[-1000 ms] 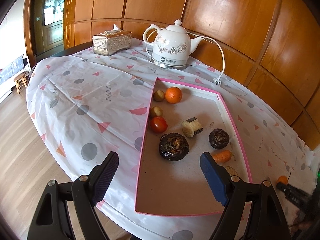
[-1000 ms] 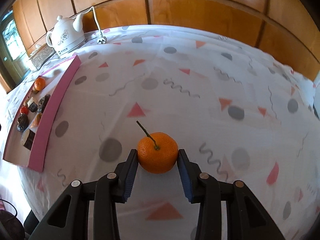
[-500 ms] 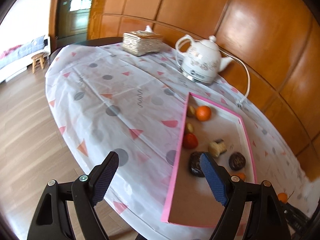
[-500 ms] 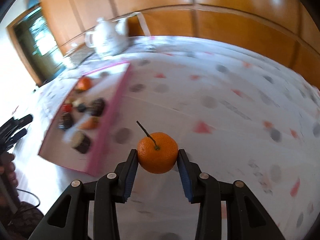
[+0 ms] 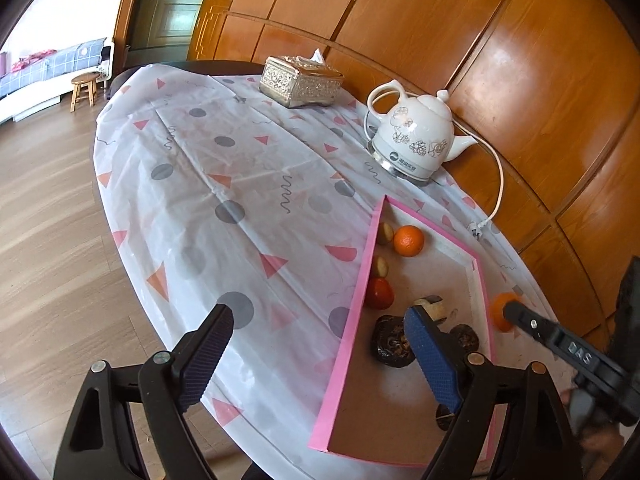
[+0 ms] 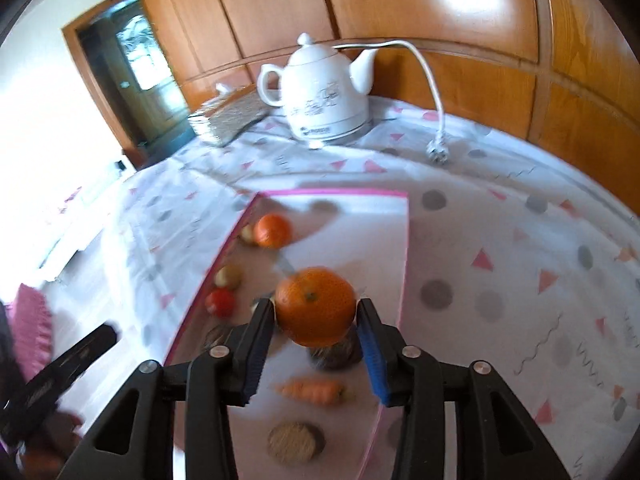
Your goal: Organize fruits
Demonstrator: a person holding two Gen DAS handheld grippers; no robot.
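Opening right gripper [image 6: 316, 320] around orange [image 6: 315, 306], "DAS" lettering (side), left gripper [image 5: 316, 356] fingers spread.

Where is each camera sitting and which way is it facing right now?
Left wrist: rides the left tool, angled down over the table edge toward the pink tray; its own two fingers show, opening and empty, with the right tool at right.
Right wrist: rides the right tool, angled down over the tray; its fingers flank the held orange, jaws opening; the left tool's finger shows at left.
Shared: tray, white kettle, the tray's orange.
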